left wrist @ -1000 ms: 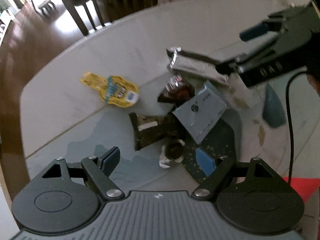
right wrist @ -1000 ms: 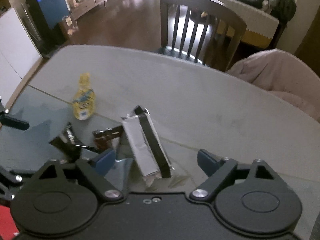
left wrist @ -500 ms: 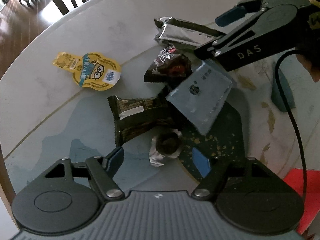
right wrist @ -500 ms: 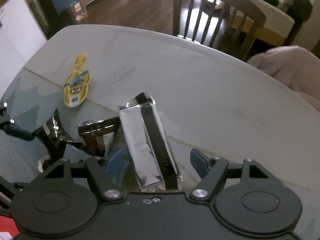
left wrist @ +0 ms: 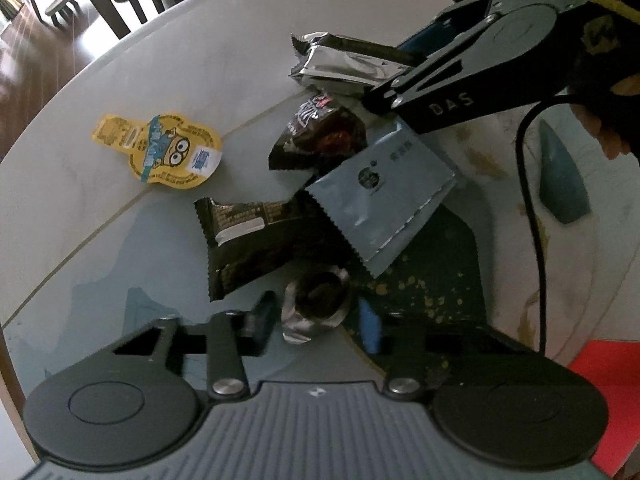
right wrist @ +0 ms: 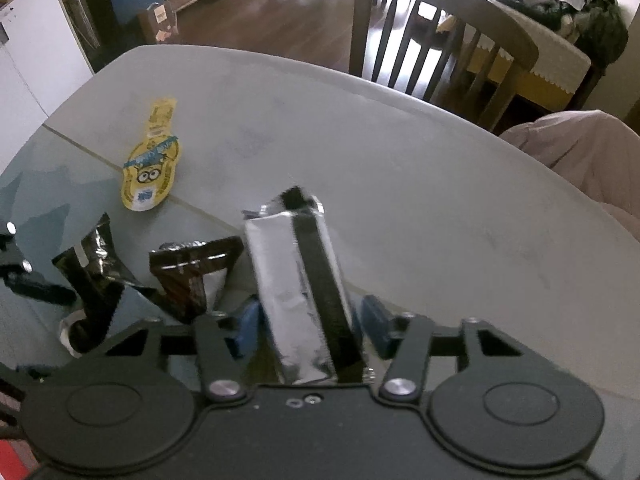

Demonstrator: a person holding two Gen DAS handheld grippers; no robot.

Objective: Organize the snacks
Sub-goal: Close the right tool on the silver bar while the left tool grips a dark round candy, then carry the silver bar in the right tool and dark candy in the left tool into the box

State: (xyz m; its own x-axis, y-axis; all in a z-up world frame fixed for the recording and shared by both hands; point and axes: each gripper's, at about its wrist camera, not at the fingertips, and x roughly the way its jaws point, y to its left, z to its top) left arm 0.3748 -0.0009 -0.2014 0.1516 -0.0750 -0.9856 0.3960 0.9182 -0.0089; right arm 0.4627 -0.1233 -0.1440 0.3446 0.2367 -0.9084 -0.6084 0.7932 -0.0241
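Note:
My left gripper [left wrist: 316,318] is closing around a small silver-foil chocolate cup [left wrist: 316,308] on the table; its pads sit close on both sides. My right gripper [right wrist: 310,322] is shut on a silver snack bar with a black stripe [right wrist: 296,280], also seen in the left wrist view [left wrist: 344,64]. Near them lie a dark brown wrapper [left wrist: 256,236], a grey-blue sachet [left wrist: 380,196], a black chocolate pouch [left wrist: 320,136] and a yellow cartoon pouch [left wrist: 160,150], which also shows in the right wrist view [right wrist: 150,176].
The round grey table [right wrist: 400,168] has a dark speckled patch [left wrist: 440,280]. A wooden chair [right wrist: 432,48] stands at the far edge, pink cloth [right wrist: 580,144] at its right. A red object [left wrist: 608,368] lies at the table's near right.
My left gripper's fingers have closed in around the foil cup. My right gripper's fingers have closed onto the silver bar.

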